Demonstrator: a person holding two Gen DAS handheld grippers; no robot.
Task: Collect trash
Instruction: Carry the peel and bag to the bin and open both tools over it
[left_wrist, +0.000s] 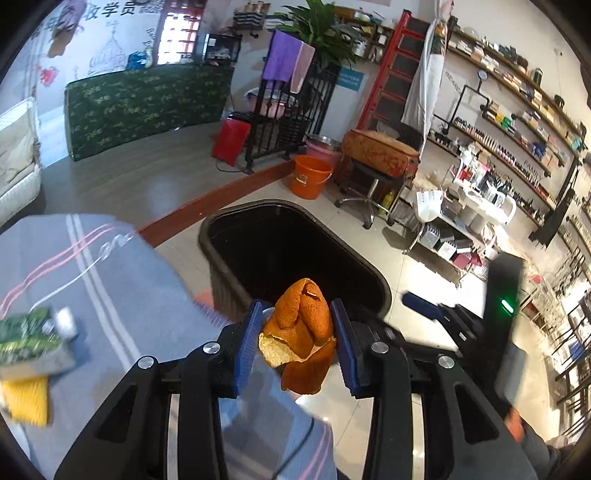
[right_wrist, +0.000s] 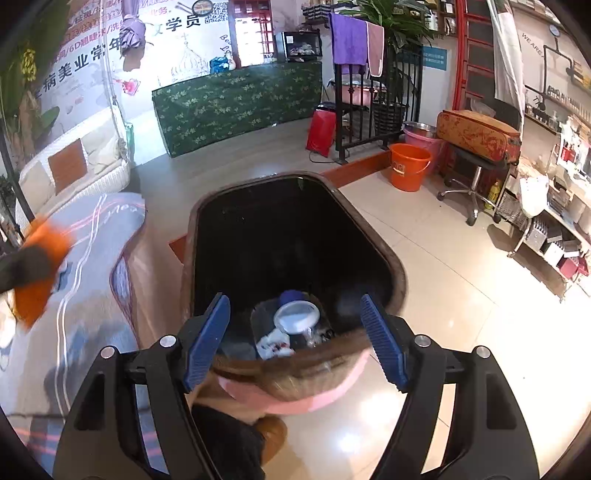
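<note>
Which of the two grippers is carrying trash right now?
The left gripper: it clamps a piece of orange peel near the black bin. The right gripper hangs open over the bin with nothing between its pads.

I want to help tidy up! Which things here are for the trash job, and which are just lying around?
For the job: orange peel in the left hand-held gripper; black bin; cup and wrapper inside it; right hand-held gripper, empty.

Just lying around: orange bucket, stool, red ladder, plant.
</note>
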